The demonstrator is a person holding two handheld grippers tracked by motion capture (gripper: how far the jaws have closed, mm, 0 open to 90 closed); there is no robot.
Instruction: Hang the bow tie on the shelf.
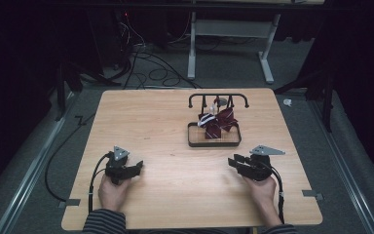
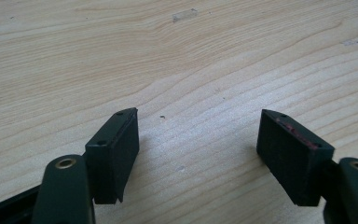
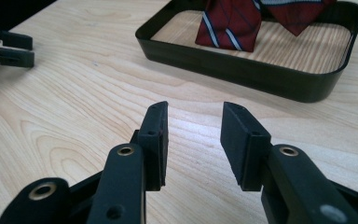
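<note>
Both grippers idle low on the tabletop (image 1: 175, 170): left gripper (image 1: 137, 168) lower left of the high view, fingers (image 2: 114, 149) wide and empty; right gripper (image 1: 233, 161) lower right, fingers (image 3: 242, 140) partly apart, also empty. Striped tie (image 1: 217, 123) sits bunched in the black tray (image 1: 214, 143) just right of centre, partly draped on the rack (image 1: 218, 99) behind. Risk as I see it: grabbing one loose fold drags the tray or snags the tie on the rack

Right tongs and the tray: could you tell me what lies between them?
Bare table, as the right gripper view shows; the right tongs stand open before the tray.
</note>
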